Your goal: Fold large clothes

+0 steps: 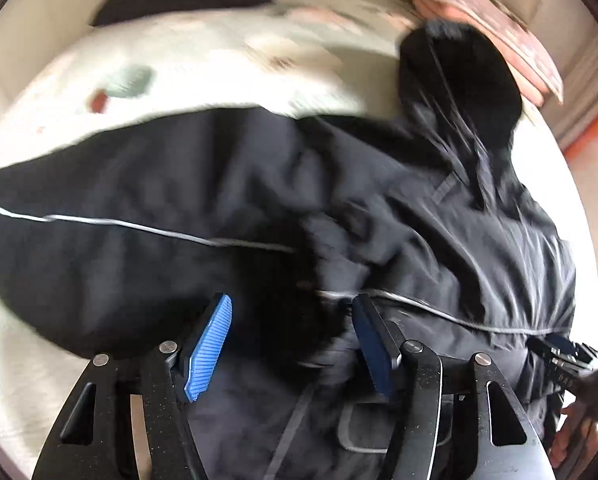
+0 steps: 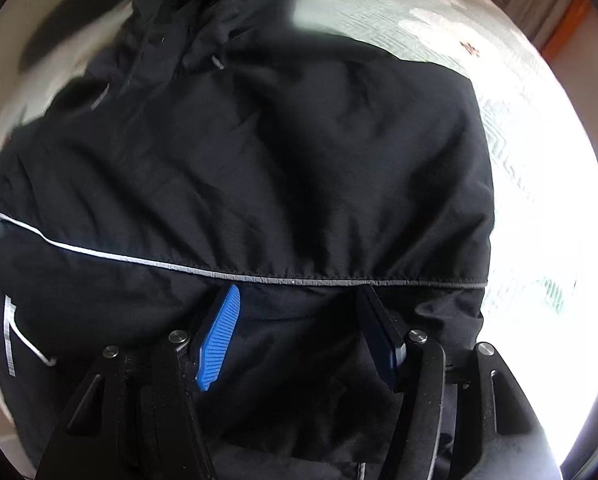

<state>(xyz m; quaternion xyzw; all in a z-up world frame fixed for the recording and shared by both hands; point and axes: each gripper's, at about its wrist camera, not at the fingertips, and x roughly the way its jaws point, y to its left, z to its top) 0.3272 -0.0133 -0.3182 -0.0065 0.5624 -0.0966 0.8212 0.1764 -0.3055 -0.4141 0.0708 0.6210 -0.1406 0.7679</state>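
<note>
Both grippers, left and right, hover with jaws spread wide, holding nothing, over the black jacket spread on the bed. Best to pinch at the jacket's reflective stripe, keeping both sides level.

Left gripper and right gripper: black slotted finger links with silver screws are being shown, ribbed blue pads being mounted inside; bare skin at 4 o'clock.
</note>
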